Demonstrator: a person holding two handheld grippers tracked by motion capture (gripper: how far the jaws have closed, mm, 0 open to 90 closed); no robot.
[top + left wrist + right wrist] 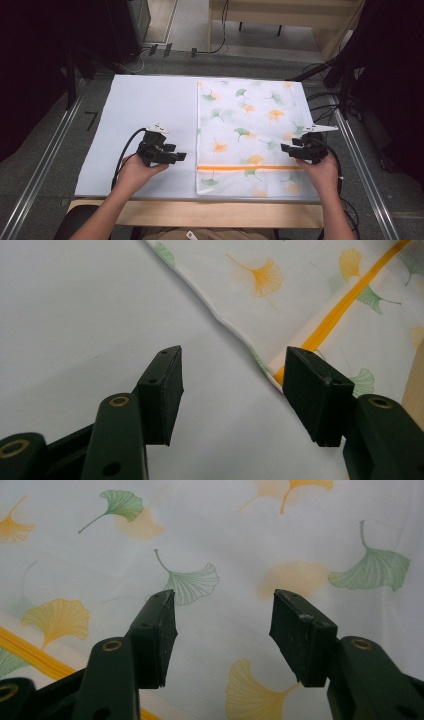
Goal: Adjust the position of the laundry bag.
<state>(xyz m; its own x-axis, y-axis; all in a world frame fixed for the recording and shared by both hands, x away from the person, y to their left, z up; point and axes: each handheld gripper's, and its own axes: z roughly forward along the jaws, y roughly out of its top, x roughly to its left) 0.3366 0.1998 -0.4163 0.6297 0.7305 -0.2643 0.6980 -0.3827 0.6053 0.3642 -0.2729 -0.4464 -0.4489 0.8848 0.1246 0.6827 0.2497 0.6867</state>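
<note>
A white cloth [245, 135] printed with green and orange ginkgo leaves and an orange stripe lies flat on the right half of the white table cover [145, 110]. My left gripper [181, 156] is open, just left of the cloth's left edge, near the stripe. In the left gripper view the open left gripper [232, 390] frames the cloth's edge [240, 330] and the stripe's end. My right gripper [286, 148] is open over the cloth's right side. In the right gripper view the right gripper [222, 635] has only the leaf-printed cloth [225, 545] between its jaws.
The table's wooden front edge [200, 212] runs below the cover. Metal rails [45, 165] flank the table on both sides. Cables [330, 100] and dark equipment stand at the back right, and a wooden bench [280, 15] stands behind.
</note>
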